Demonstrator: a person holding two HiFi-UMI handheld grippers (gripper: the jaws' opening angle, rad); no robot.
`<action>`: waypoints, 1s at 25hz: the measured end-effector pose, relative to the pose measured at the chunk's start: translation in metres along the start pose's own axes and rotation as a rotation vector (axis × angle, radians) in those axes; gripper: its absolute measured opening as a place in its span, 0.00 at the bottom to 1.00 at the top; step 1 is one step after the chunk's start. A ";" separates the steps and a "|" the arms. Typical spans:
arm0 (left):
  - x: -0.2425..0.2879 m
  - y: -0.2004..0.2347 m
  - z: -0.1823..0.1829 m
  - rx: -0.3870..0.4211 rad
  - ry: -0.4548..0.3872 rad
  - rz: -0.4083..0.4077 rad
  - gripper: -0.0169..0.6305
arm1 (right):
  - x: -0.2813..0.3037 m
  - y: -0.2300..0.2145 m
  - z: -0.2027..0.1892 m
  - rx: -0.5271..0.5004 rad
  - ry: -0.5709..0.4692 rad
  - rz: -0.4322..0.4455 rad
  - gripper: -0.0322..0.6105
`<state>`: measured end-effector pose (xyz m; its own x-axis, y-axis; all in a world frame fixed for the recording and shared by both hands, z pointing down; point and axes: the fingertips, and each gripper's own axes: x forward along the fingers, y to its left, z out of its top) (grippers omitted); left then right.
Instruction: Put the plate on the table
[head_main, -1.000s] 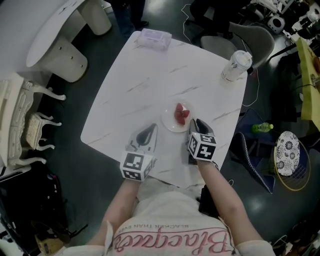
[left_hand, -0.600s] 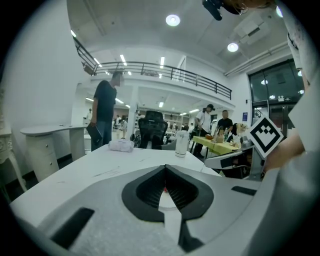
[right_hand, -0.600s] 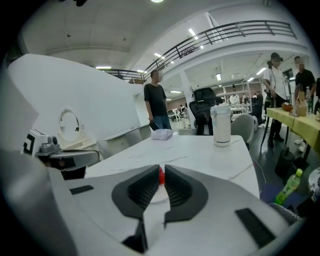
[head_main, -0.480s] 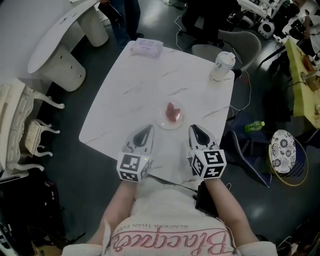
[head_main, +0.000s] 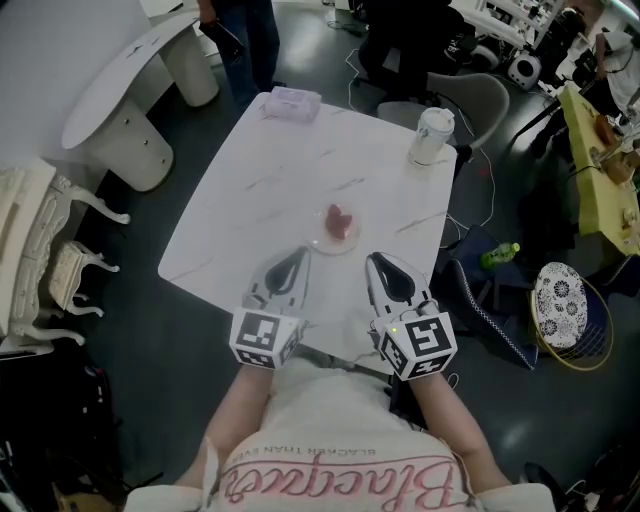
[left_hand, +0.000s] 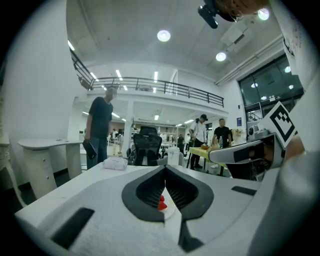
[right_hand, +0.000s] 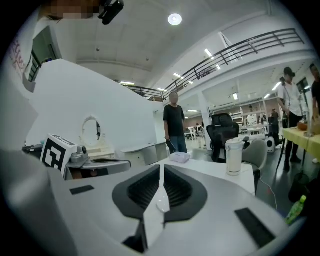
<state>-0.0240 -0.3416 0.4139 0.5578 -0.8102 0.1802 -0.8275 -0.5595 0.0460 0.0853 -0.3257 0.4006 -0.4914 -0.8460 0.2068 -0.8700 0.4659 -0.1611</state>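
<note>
A small clear plate (head_main: 337, 232) with red strawberries (head_main: 339, 220) rests on the white marble table (head_main: 290, 160), just past the middle. Both grippers hover over the table's near edge, short of the plate. My left gripper (head_main: 297, 254) is shut and empty, to the plate's near left. Shut and empty too, my right gripper (head_main: 374, 259) sits to its near right. In the left gripper view the strawberries (left_hand: 161, 202) show through the slit between the jaws of the gripper (left_hand: 165, 169). The right gripper view shows the plate (right_hand: 162, 204) below the gripper (right_hand: 161, 168).
A lidded cup (head_main: 432, 135) stands at the table's far right corner and a tissue pack (head_main: 292, 103) at the far edge. A grey chair (head_main: 480, 95) lies beyond the cup. A white console (head_main: 120, 90) stands left, and a green bottle (head_main: 500, 256) is on the floor right.
My right gripper has drawn back from the plate toward the person. The plate stays on the table. The left gripper has hardly moved.
</note>
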 end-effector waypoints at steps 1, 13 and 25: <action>-0.004 -0.002 0.005 0.004 -0.012 0.000 0.03 | -0.003 0.005 0.005 -0.004 -0.019 0.008 0.09; -0.019 -0.007 0.032 0.033 -0.100 0.001 0.03 | -0.016 0.034 0.041 -0.120 -0.182 0.038 0.09; -0.008 -0.013 0.043 0.040 -0.122 -0.025 0.03 | -0.016 0.024 0.038 -0.096 -0.175 0.007 0.07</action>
<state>-0.0150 -0.3354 0.3701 0.5839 -0.8097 0.0589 -0.8114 -0.5845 0.0091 0.0738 -0.3102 0.3571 -0.4906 -0.8707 0.0335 -0.8703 0.4878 -0.0675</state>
